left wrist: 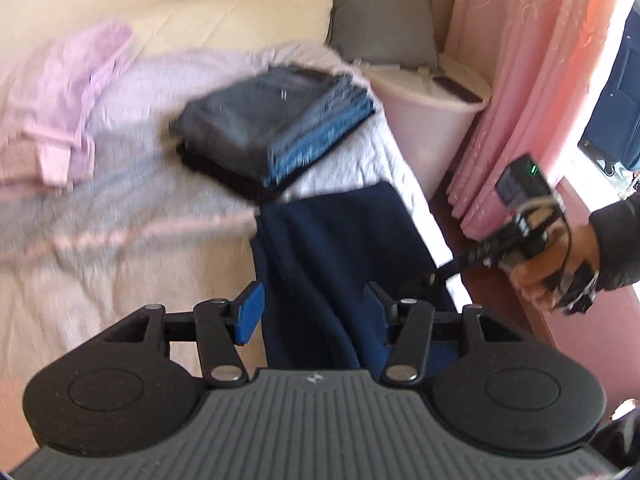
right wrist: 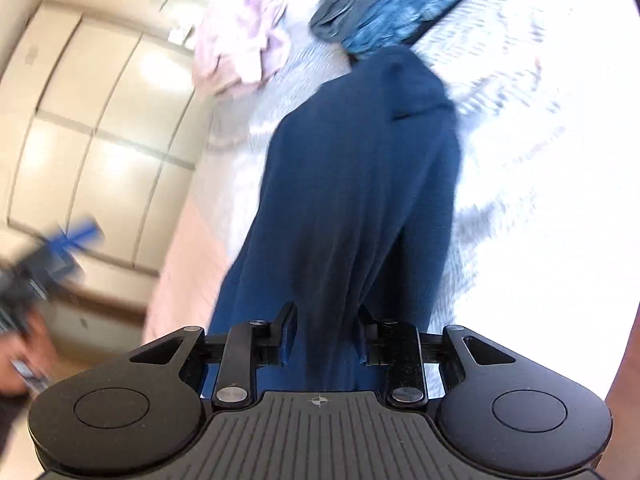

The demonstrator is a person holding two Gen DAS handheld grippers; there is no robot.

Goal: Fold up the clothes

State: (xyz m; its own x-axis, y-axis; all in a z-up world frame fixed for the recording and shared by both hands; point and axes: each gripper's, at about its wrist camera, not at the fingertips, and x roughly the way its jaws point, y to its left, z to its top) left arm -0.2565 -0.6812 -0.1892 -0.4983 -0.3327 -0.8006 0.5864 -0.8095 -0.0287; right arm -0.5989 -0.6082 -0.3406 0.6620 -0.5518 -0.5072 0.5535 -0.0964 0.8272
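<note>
My right gripper (right wrist: 322,336) pinches navy cloth (right wrist: 352,184) to lift it for folding. My left gripper (left wrist: 316,312) loose around cloth. Folded jeans pile (left wrist: 276,124) waits nearby.

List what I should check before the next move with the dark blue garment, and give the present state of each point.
1. Navy garment lies between the fingers of the left tool: ok.
2. Left tool presses firmly on it: cannot tell; its jaws stand wide.
3. Right tool grips the garment: ok; the cloth bunches between its fingers.
4. Garment is flat for folding: not ok; it hangs wrinkled.
5. Garment is clear of the folded stack: cannot tell; their edges meet in the left wrist view.
6. Bare bed cover is free to lay it on: ok.
</note>
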